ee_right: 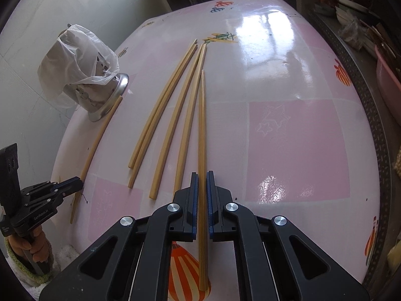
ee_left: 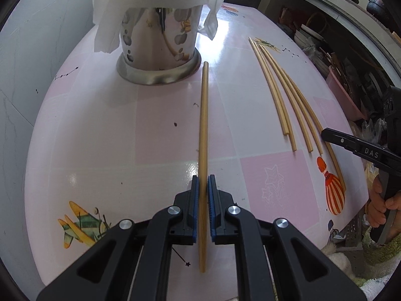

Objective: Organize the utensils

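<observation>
**Two thin grips, both liable to pivot**

My left gripper (ee_left: 203,183) pinched one chopstick (ee_left: 203,125) pointing at the steel holder (ee_left: 160,57) near the table's (ee_left: 100,138) far edge. My right gripper (ee_right: 202,180) clamped another chopstick (ee_right: 202,130) beside four loose chopsticks (ee_right: 170,115). I judged either could swivel or slip when lifted.

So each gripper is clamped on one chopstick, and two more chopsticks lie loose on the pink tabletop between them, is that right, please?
Not quite: four loose chopsticks lie between them, not two, as the right wrist view shows. The rest holds: the left gripper and the right gripper are each clamped on one chopstick, over the pink tabletop.
</observation>
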Action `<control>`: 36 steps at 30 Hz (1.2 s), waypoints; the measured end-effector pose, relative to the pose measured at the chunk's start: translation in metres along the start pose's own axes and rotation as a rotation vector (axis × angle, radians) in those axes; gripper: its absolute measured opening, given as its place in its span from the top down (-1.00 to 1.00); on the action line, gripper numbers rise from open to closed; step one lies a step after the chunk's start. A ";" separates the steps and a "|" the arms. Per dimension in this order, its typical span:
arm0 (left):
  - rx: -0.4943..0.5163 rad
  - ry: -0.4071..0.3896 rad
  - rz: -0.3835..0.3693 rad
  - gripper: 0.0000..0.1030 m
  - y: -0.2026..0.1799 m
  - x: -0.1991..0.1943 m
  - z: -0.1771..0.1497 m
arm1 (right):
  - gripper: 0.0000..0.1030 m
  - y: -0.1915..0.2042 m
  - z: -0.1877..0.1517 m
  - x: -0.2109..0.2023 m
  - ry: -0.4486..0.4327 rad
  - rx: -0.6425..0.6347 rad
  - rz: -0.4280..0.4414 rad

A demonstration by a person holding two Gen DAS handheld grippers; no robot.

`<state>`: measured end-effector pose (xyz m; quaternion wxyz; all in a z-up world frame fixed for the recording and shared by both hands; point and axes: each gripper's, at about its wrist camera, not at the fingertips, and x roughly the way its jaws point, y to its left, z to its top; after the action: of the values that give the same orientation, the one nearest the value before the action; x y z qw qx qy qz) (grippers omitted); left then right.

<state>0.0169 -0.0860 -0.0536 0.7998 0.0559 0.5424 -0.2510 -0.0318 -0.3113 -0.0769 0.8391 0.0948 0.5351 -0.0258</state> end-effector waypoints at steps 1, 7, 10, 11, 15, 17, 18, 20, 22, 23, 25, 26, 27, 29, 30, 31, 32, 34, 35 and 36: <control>-0.002 0.005 -0.006 0.84 0.001 -0.002 -0.001 | 0.88 0.000 0.000 0.000 0.001 -0.002 0.005; 0.025 -0.056 -0.004 0.30 -0.007 -0.018 0.013 | 0.75 0.006 0.004 0.004 -0.005 -0.040 0.008; 0.057 -0.088 0.013 0.22 -0.016 -0.018 0.029 | 0.75 0.006 0.007 0.007 -0.010 -0.036 0.020; 0.066 -0.093 0.022 0.22 -0.019 -0.016 0.035 | 0.75 0.005 0.008 0.007 -0.011 -0.034 0.024; 0.098 -0.102 0.057 0.22 -0.028 0.003 0.060 | 0.75 0.000 0.006 0.006 -0.016 -0.023 0.045; 0.120 -0.105 0.082 0.22 -0.032 0.014 0.070 | 0.75 -0.003 0.006 0.005 -0.018 -0.012 0.055; 0.134 -0.103 0.100 0.22 -0.034 0.020 0.074 | 0.76 -0.004 0.006 0.004 -0.019 -0.008 0.058; 0.153 -0.098 0.130 0.27 -0.037 0.031 0.081 | 0.76 -0.007 0.006 0.003 -0.022 0.001 0.065; 0.174 -0.096 0.161 0.37 -0.040 0.040 0.085 | 0.76 -0.010 0.005 0.002 -0.024 0.009 0.075; 0.182 -0.095 0.174 0.44 -0.041 0.044 0.085 | 0.76 -0.011 0.005 0.002 -0.024 0.013 0.080; 0.184 -0.092 0.187 0.53 -0.041 0.048 0.086 | 0.76 -0.014 0.004 0.000 -0.025 0.017 0.088; 0.181 -0.091 0.192 0.60 -0.040 0.051 0.086 | 0.76 -0.016 0.004 -0.002 -0.026 0.018 0.090; 0.177 -0.093 0.194 0.63 -0.040 0.052 0.084 | 0.76 -0.016 0.003 -0.003 -0.026 0.018 0.091; 0.176 -0.107 0.207 0.79 -0.042 0.052 0.082 | 0.76 -0.017 0.003 -0.004 -0.026 0.018 0.090; 0.177 -0.107 0.212 0.87 -0.043 0.052 0.080 | 0.76 -0.018 0.003 -0.004 -0.026 0.017 0.090; 0.176 -0.109 0.219 0.88 -0.044 0.051 0.079 | 0.76 -0.020 0.002 -0.006 -0.026 0.017 0.090; 0.173 -0.106 0.223 0.88 -0.044 0.049 0.077 | 0.76 -0.020 0.002 -0.006 -0.025 0.017 0.089; 0.154 -0.092 0.212 0.88 -0.041 0.045 0.072 | 0.76 -0.019 0.001 -0.006 -0.026 0.020 0.089; 0.144 -0.083 0.205 0.88 -0.039 0.043 0.070 | 0.76 -0.020 0.001 -0.006 -0.027 0.022 0.090; 0.137 -0.074 0.196 0.88 -0.037 0.041 0.068 | 0.76 -0.020 0.001 -0.006 -0.028 0.023 0.091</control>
<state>0.0681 -0.1567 -0.0561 0.8343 0.1535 0.4861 -0.2100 -0.0362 -0.3315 -0.0740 0.8457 0.1285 0.5180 0.0049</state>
